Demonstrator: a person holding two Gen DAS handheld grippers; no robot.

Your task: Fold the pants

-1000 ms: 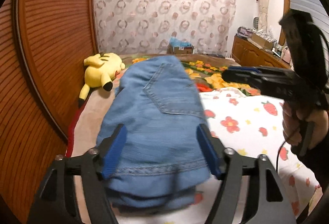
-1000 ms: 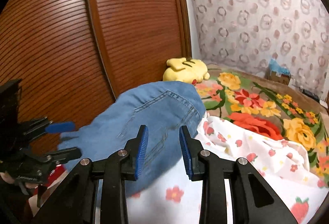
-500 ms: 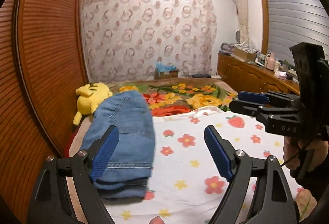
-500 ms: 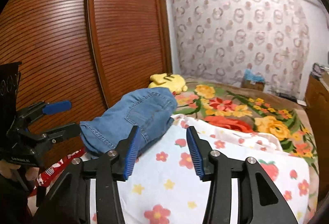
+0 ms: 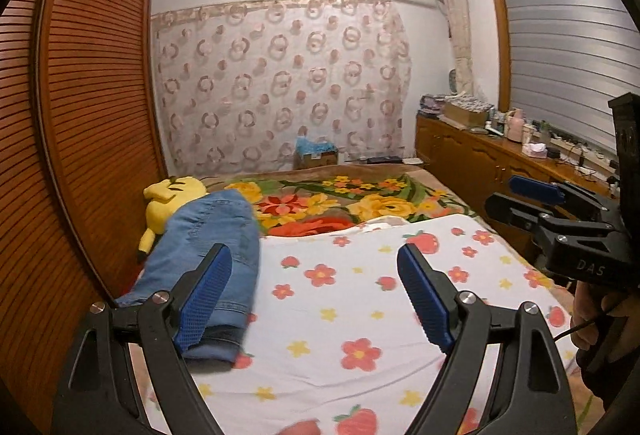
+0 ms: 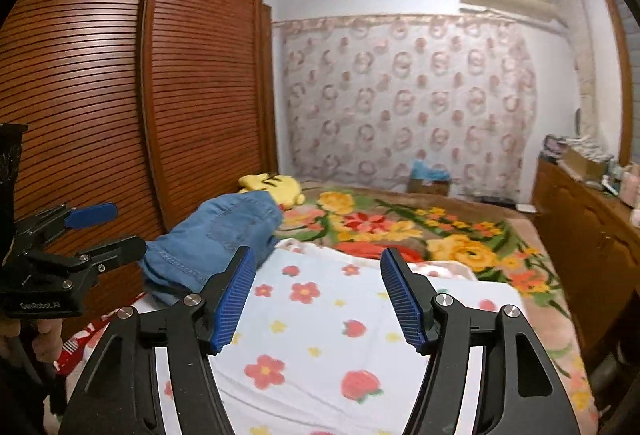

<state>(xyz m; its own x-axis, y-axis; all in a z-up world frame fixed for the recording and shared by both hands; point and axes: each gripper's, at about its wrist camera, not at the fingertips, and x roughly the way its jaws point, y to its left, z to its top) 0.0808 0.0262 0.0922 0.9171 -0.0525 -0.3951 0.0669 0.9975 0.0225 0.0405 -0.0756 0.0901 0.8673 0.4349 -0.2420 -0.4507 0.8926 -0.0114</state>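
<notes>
Both sets of fingers empty, folded pants off to the left.

Left gripper [image 5: 314,295] spread wide; right gripper [image 6: 318,299] just opened, nothing between. Pants [image 5: 208,239] on bed [image 5: 328,335] by wardrobe [image 5: 88,123], long axis running away; nearer left fingers [image 5: 204,295]. Fold apparently done.

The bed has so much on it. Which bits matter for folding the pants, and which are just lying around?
For the job:
- jeans, folded, by the wardrobe
- left gripper, open
- right gripper, open, empty
- white flowered sheet beneath

Just lying about:
- yellow plush toy
- flowered blanket
- box by the curtain
</notes>
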